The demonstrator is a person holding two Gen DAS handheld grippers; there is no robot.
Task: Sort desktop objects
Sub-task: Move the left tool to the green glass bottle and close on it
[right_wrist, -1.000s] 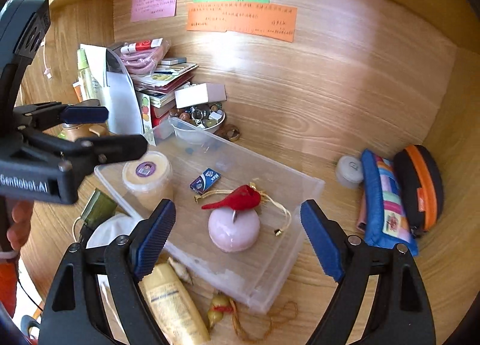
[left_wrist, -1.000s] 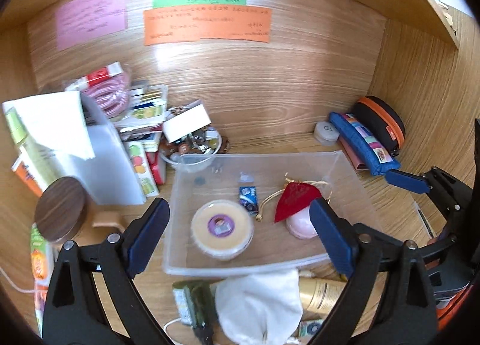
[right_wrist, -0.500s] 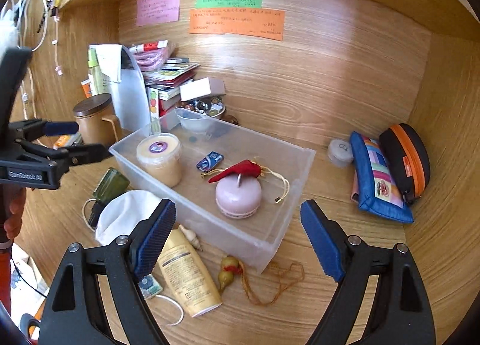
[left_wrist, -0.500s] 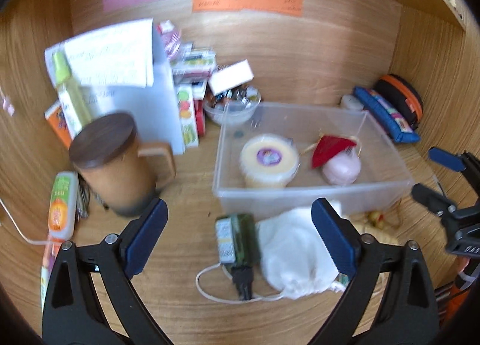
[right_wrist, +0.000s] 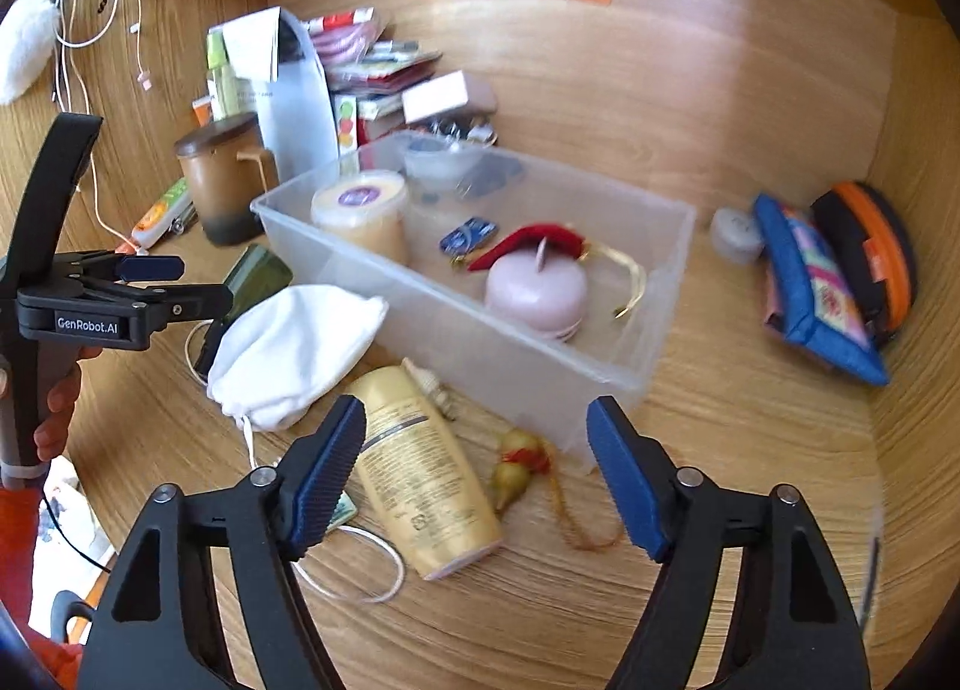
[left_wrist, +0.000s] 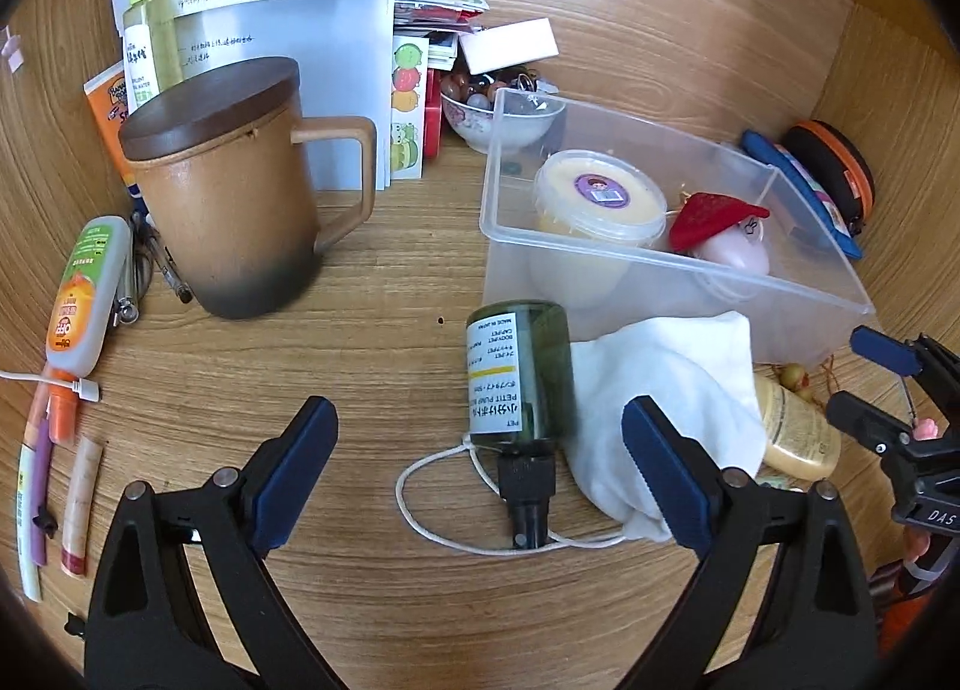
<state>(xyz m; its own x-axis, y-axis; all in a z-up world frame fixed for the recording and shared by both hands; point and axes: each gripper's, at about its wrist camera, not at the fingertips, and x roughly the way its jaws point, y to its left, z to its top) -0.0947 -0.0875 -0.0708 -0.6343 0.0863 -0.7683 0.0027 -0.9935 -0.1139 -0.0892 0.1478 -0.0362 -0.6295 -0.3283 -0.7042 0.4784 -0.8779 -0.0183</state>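
Note:
A clear plastic bin (left_wrist: 684,261) (right_wrist: 660,222) holds a yellow lidded tub (left_wrist: 600,192), a pink round case (right_wrist: 536,289) under a red pouch (left_wrist: 711,216) and a small blue packet (right_wrist: 468,234). In front of it lie a dark green pump bottle (left_wrist: 519,372), a white drawstring bag (left_wrist: 666,384) (right_wrist: 294,348), a gold lotion bottle (right_wrist: 420,474) and a small gourd charm (right_wrist: 519,462). My left gripper (left_wrist: 477,471) is open and empty just in front of the green bottle. My right gripper (right_wrist: 477,480) is open and empty over the gold bottle and gourd charm.
A brown lidded mug (left_wrist: 234,192) stands left of the bin, with tubes (left_wrist: 87,294), pens and a white cable beside it. Papers, books and a bowl of trinkets (left_wrist: 498,108) crowd the back. A blue pencil case (right_wrist: 810,294) and black-orange pouch (right_wrist: 870,252) lie at the right wall.
Both grippers have pulled back and lowered from above the bin towards the desk's front. The left one now faces the green bottle; the right one hangs over the gold bottle. Both stayed open.

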